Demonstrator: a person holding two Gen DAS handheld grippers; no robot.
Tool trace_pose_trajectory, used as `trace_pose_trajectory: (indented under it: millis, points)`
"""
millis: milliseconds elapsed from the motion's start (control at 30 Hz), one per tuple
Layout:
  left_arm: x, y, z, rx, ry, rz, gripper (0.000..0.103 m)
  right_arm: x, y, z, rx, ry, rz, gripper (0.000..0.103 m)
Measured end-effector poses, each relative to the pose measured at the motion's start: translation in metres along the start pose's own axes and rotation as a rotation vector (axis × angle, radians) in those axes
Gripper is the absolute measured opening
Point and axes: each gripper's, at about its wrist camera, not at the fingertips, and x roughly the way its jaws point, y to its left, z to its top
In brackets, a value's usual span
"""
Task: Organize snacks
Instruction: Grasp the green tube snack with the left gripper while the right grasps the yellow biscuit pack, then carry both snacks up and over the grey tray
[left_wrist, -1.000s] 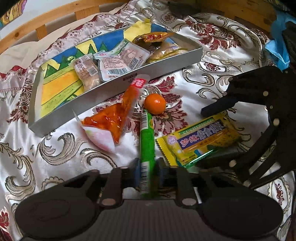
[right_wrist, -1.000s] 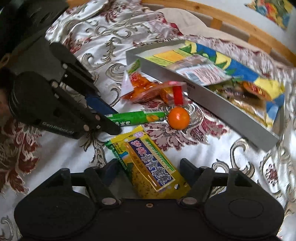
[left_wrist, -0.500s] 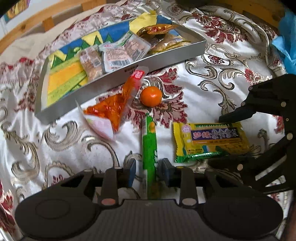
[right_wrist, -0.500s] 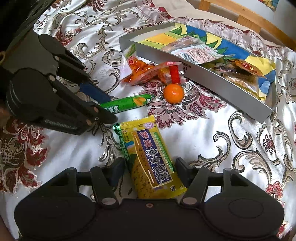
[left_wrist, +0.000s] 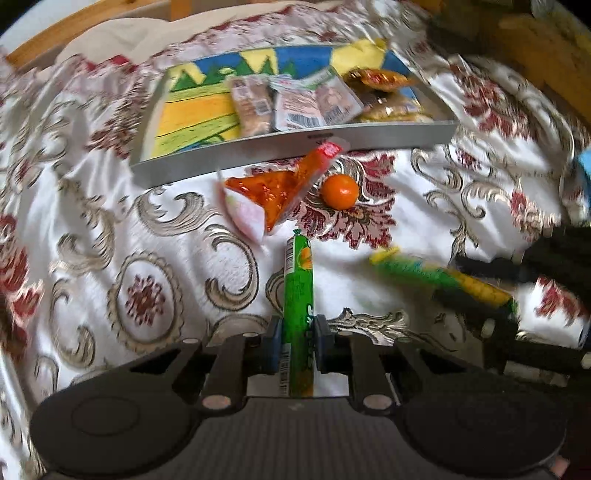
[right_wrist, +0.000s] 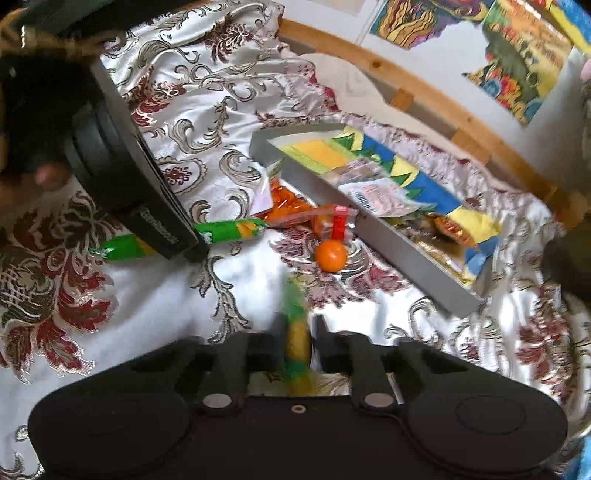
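A: In the left wrist view, the left gripper (left_wrist: 297, 345) is clenched on the green stick snack (left_wrist: 297, 295), pads on its lower third, the rest pointing to 12 o'clock. Gripped near the end, probably so the free end can go into the tray first.

B: Where's the tray?

A: The tray (left_wrist: 295, 144) sits at 12 o'clock on the bedspread (left_wrist: 147, 236), with several packets already inside. Just in front of its near wall are the orange packet (left_wrist: 277, 192) and the small orange (left_wrist: 339, 192), both loose. At 3 o'clock, the yellow-green packet (left_wrist: 443, 277) sits edge-on in the right gripper's jaws.

B: Right wrist view?

A: The right gripper (right_wrist: 295, 350) is clamped on the yellow-green packet (right_wrist: 297, 332), blurred and standing on edge between the fingers. The green stick snack (right_wrist: 225, 229) is at 10 o'clock, sticking out both sides of the left gripper (right_wrist: 166, 236). The tray (right_wrist: 388, 236) is at 1 o'clock, the small orange (right_wrist: 330, 255) near its wall, and the orange packet (right_wrist: 291, 206) touches that wall.

B: Stage?

A: My guess is both are lifted and heading to the tray. The orange and orange packet remain.
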Motion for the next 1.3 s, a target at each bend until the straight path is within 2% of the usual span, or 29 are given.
trace_pose_trajectory:
  millis: [133, 267, 500, 633, 733, 833, 1067, 1200, 1300]
  points:
    - [-0.009, -0.004, -0.005, -0.016, -0.005, 0.007, 0.018, 0.008, -0.002, -0.004, -0.009, 0.046, 0.015, 0.011]
    - [-0.014, -0.007, -0.009, -0.024, -0.021, 0.019, 0.018, 0.005, -0.002, -0.004, -0.001, 0.022, -0.022, 0.010]
    - [-0.026, -0.005, -0.006, -0.067, -0.104, -0.004, 0.018, -0.007, 0.012, -0.003, -0.144, -0.088, -0.152, 0.010]
    - [-0.033, -0.003, -0.003, -0.084, -0.163, 0.017, 0.018, -0.012, 0.015, 0.000, -0.203, -0.165, -0.241, 0.010]
    - [-0.042, 0.001, 0.002, -0.118, -0.231, 0.047, 0.018, -0.018, 0.012, 0.003, -0.196, -0.230, -0.284, 0.010]
    - [-0.047, 0.007, 0.018, -0.153, -0.304, 0.067, 0.018, -0.016, 0.007, 0.011, -0.182, -0.309, -0.323, 0.010]
    - [-0.044, 0.038, 0.081, -0.209, -0.495, 0.035, 0.019, 0.003, -0.009, 0.037, -0.161, -0.515, -0.406, 0.010]
    - [-0.034, 0.053, 0.110, -0.231, -0.572, 0.049, 0.019, 0.026, -0.025, 0.062, -0.079, -0.577, -0.451, 0.010]
    - [-0.018, 0.067, 0.124, -0.235, -0.585, 0.066, 0.019, 0.046, -0.047, 0.080, 0.008, -0.582, -0.437, 0.010]
